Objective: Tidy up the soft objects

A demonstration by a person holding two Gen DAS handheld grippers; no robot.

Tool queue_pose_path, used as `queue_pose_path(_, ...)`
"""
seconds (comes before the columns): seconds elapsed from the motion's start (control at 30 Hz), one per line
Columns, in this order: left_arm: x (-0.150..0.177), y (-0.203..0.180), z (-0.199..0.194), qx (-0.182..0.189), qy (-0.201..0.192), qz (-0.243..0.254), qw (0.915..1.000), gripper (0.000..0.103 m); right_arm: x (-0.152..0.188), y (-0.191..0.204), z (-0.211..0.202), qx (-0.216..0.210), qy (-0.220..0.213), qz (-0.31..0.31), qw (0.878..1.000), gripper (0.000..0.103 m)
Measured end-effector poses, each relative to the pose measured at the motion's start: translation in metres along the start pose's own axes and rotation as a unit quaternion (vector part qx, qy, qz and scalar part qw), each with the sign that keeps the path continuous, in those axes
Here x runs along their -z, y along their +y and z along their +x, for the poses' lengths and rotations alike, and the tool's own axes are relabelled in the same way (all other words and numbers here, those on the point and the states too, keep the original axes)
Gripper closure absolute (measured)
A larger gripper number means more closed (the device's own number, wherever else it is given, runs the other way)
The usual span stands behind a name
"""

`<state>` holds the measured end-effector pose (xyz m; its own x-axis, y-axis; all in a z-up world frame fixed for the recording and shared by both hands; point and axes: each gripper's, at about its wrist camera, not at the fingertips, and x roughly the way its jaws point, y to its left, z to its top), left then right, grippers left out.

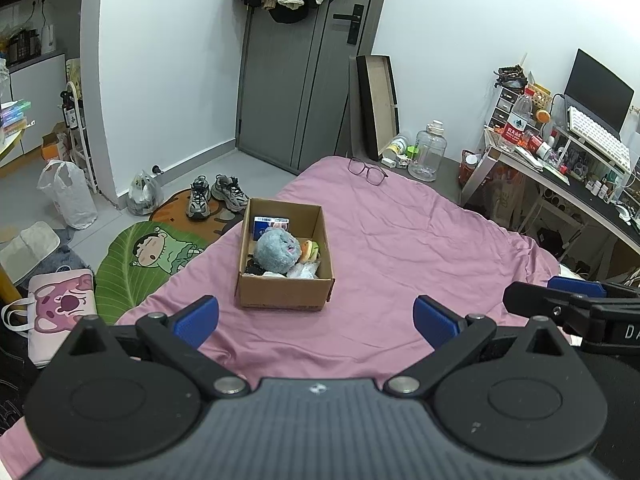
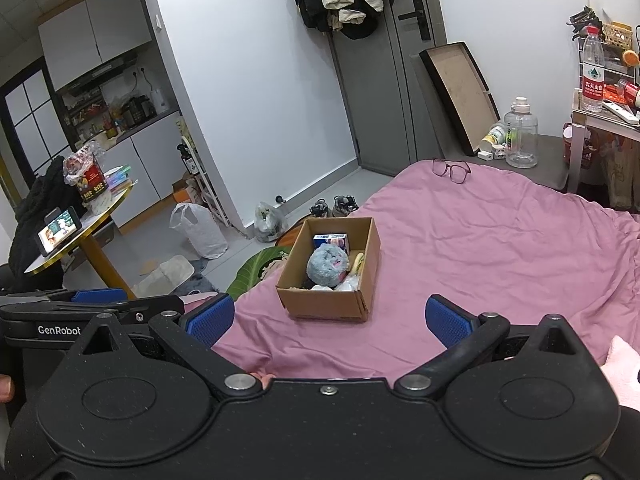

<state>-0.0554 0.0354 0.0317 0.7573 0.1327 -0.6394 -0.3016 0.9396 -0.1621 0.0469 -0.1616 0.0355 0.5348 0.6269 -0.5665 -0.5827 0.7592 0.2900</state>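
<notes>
An open cardboard box [image 1: 320,240] [image 2: 372,248] sits on the pink bed sheet [image 1: 400,248] [image 2: 500,248]. In it lie a grey-blue fluffy plush [image 1: 276,252] [image 2: 328,266], a small burger-like toy [image 1: 310,250] [image 2: 357,262], a blue and white packet [image 1: 271,224] [image 2: 330,239] and white soft items. My left gripper [image 1: 316,322] is open and empty, held above the sheet short of the box. My right gripper [image 2: 330,318] is open and empty, also short of the box. Each gripper shows at the edge of the other's view.
Glasses [image 1: 366,170] [image 2: 452,170] lie on the far part of the bed. A cluttered desk [image 1: 560,160] stands right. Shoes [image 1: 216,194], bags and a leaf-shaped mat [image 1: 140,260] are on the floor left. A round table [image 2: 80,224] stands far left.
</notes>
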Motion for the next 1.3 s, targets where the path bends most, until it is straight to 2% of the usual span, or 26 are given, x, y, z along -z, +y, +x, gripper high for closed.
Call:
queue_pose_path(0.93,0.0017,0.0003,0.0014,0.0,0.003,0.004,1.0,0.0,0.002,0.002,0.0011,0.003,0.001,-0.004,1.0,0.0)
queue_pose_path(1.3,0.002,0.0047,0.0024,0.002,0.006,0.005,1.0,0.0,0.0026,0.001,0.0004,-0.013,0.004,-0.003,1.0,0.0)
